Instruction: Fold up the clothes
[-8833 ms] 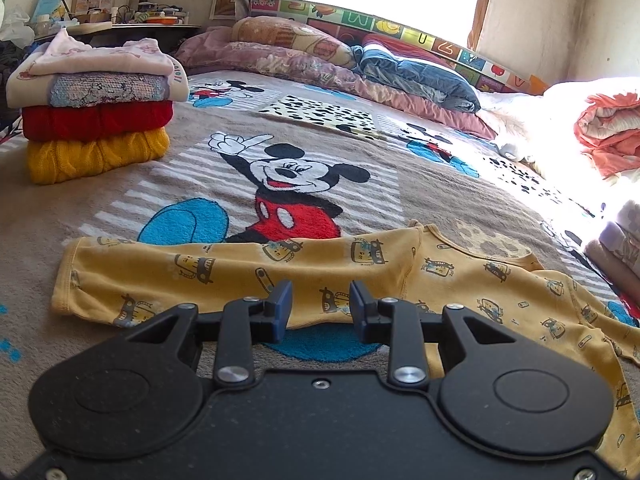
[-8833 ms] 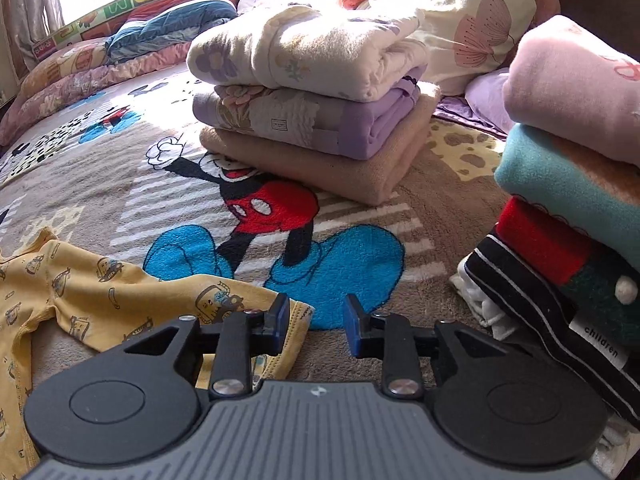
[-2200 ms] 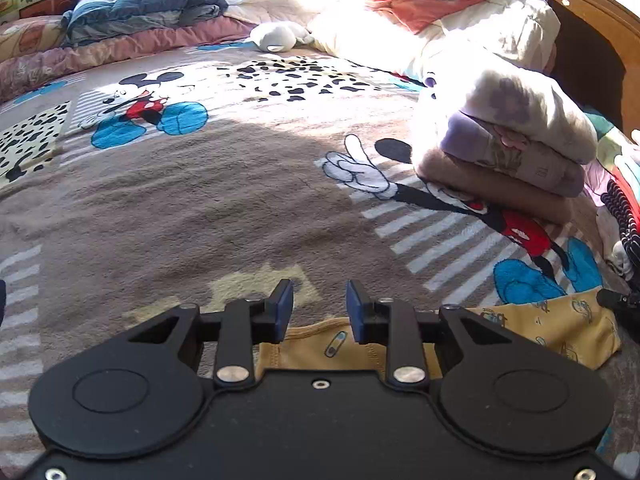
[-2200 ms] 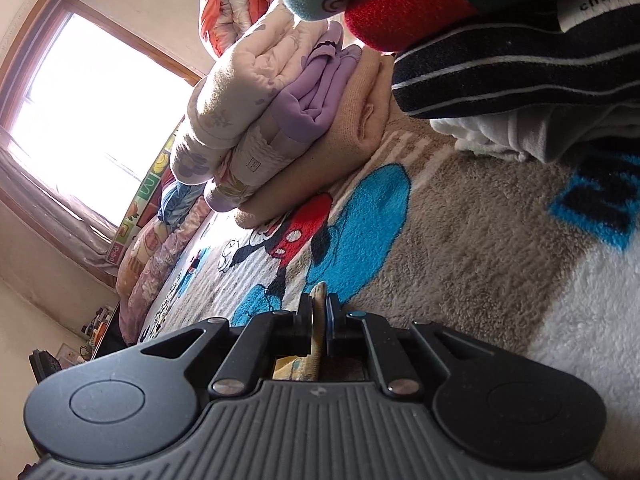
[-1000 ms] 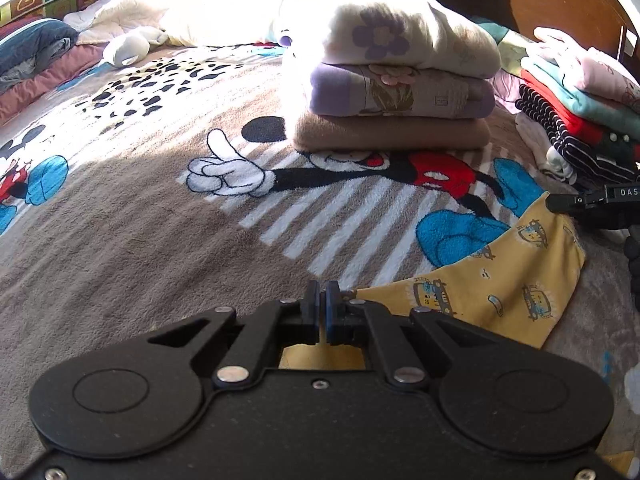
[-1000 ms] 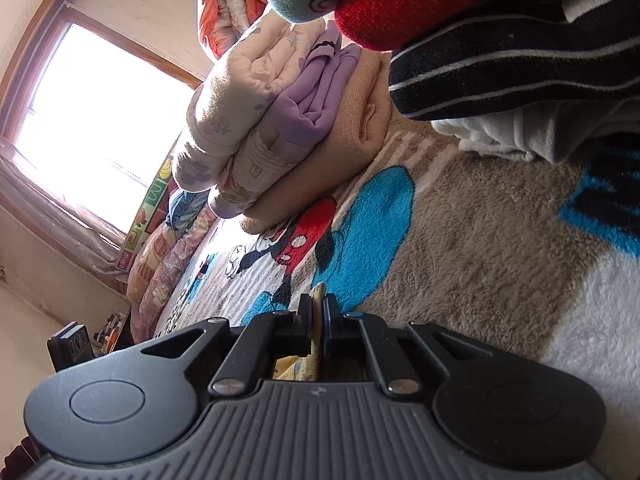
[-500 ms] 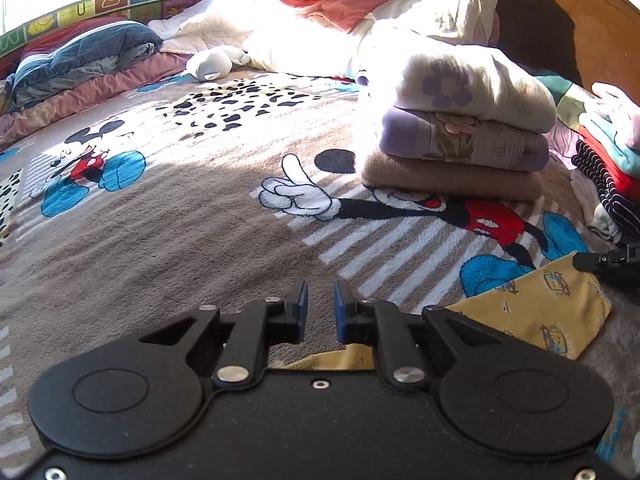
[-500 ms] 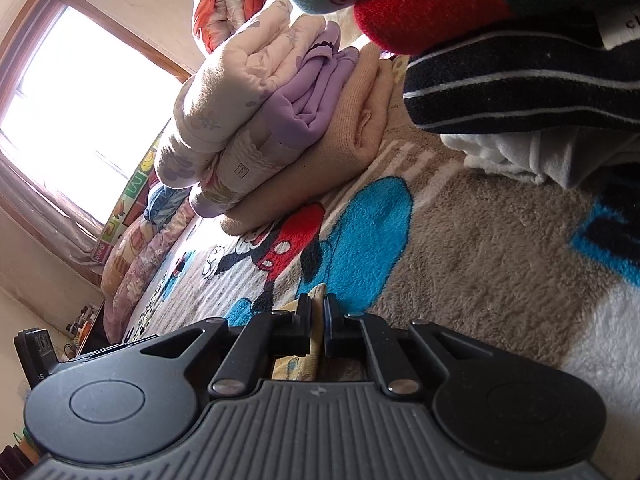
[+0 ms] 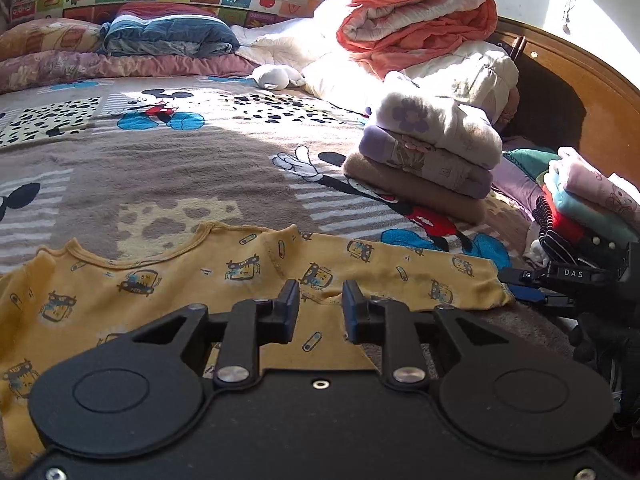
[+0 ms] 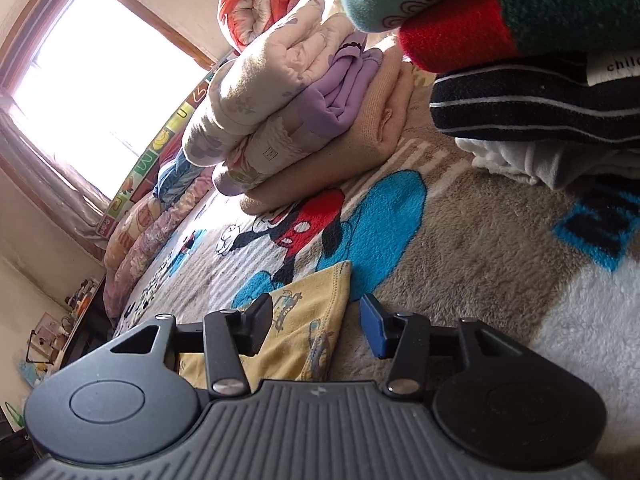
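Both your left gripper (image 9: 320,306) and right gripper (image 10: 316,326) have just opened, empty (sleeve released), leaving the shirt (image 9: 168,276) spread flat on the bed (image 9: 160,168) for folding.

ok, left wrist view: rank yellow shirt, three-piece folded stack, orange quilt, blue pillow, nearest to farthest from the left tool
1. Yellow shirt: flat on the blanket, right under and ahead of the open left tool.
2. Three-piece folded stack: ahead to the right, mid-bed.
3. Orange quilt: behind that stack, on the white bedding.
4. Blue pillow: far end, left of centre. Its order against the quilt is close; not a firm call.
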### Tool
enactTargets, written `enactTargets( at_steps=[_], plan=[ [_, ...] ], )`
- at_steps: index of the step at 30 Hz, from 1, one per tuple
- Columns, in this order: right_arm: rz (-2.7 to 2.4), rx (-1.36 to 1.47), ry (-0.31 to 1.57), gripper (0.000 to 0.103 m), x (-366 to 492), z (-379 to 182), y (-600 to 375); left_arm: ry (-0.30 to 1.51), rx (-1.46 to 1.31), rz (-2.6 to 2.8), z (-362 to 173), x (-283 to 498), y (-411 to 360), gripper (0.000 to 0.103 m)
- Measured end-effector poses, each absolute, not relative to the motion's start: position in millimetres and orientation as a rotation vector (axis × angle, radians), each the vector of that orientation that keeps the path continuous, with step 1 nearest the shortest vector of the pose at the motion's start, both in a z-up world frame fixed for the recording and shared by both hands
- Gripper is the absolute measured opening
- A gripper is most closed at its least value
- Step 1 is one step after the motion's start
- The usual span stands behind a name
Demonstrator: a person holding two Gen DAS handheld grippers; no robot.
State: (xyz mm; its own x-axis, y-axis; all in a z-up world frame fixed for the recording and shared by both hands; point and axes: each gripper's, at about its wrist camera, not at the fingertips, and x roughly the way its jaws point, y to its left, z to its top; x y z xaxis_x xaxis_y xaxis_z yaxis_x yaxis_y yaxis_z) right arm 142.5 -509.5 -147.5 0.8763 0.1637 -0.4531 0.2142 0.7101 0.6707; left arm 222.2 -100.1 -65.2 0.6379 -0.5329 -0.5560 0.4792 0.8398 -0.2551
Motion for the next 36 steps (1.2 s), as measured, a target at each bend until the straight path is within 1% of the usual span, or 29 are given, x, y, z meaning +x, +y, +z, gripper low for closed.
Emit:
enactTargets(
  at_steps=[2, 3, 4, 6, 11, 12, 14, 18, 19, 20, 21, 24, 28, 29, 30, 31, 32, 34, 36],
  plan=[
    [-0.032, 0.703, 0.539, 0.036, 145, -145, -499, 0.685, -0.121, -0.529, -69, 227, -92, 0.029],
    [-0.040, 0.682, 0.545, 0.020, 145, -145, -496, 0.701, -0.130, -0.490, -69, 234, -88, 0.029],
    [-0.049, 0.678, 0.547, 0.015, 145, -146, -496, 0.717, -0.139, -0.450, -68, 242, -84, 0.029],
    [-0.074, 0.665, 0.542, 0.011, 142, -145, -496, 0.714, -0.135, -0.401, -65, 258, -77, 0.029],
    [-0.089, 0.653, 0.553, 0.011, 133, -144, -492, 0.719, -0.074, -0.411, -61, 324, -84, 0.029],
    [-0.089, 0.653, 0.552, 0.013, 132, -144, -490, 0.721, -0.037, -0.433, -61, 336, -90, 0.029],
    [-0.091, 0.677, 0.549, 0.014, 131, -146, -492, 0.754, 0.040, -0.453, -68, 364, -103, 0.029],
    [-0.087, 0.717, 0.541, 0.013, 132, -151, -496, 0.831, 0.124, -0.481, -88, 392, -114, 0.029],
    [-0.087, 0.714, 0.540, 0.013, 133, -151, -496, 0.840, 0.136, -0.484, -93, 396, -115, 0.027],
    [-0.088, 0.715, 0.540, 0.013, 133, -152, -496, 0.836, 0.147, -0.478, -98, 397, -114, 0.000],
    [-0.089, 0.717, 0.541, 0.013, 133, -152, -496, 0.822, 0.150, -0.453, -99, 398, -114, 0.000],
    [-0.092, 0.734, 0.540, 0.007, 133, -154, -499, 0.818, 0.038, -0.395, -109, 402, -97, 0.000],
    [-0.098, 0.721, 0.536, 0.007, 132, -154, -497, 0.822, 0.039, -0.394, -104, 401, -99, 0.000],
    [-0.098, 0.722, 0.534, 0.007, 131, -154, -497, 0.814, 0.013, -0.414, -100, 400, -99, 0.016],
    [-0.097, 0.729, 0.531, 0.007, 131, -154, -497, 0.803, -0.019, -0.438, -95, 400, -98, 0.028],
    [-0.094, 0.738, 0.529, 0.007, 131, -154, -498, 0.803, -0.010, -0.449, -95, 400, -100, 0.051],
    [-0.091, 0.748, 0.529, 0.007, 131, -155, -500, 0.804, 0.008, -0.457, -96, 399, -103, 0.053],
    [-0.089, 0.757, 0.528, 0.007, 130, -155, -501, 0.808, 0.044, -0.472, -99, 398, -108, 0.053],
    [-0.088, 0.761, 0.527, 0.007, 130, -155, -501, 0.811, 0.080, -0.488, -102, 397, -114, 0.032]
  ],
)
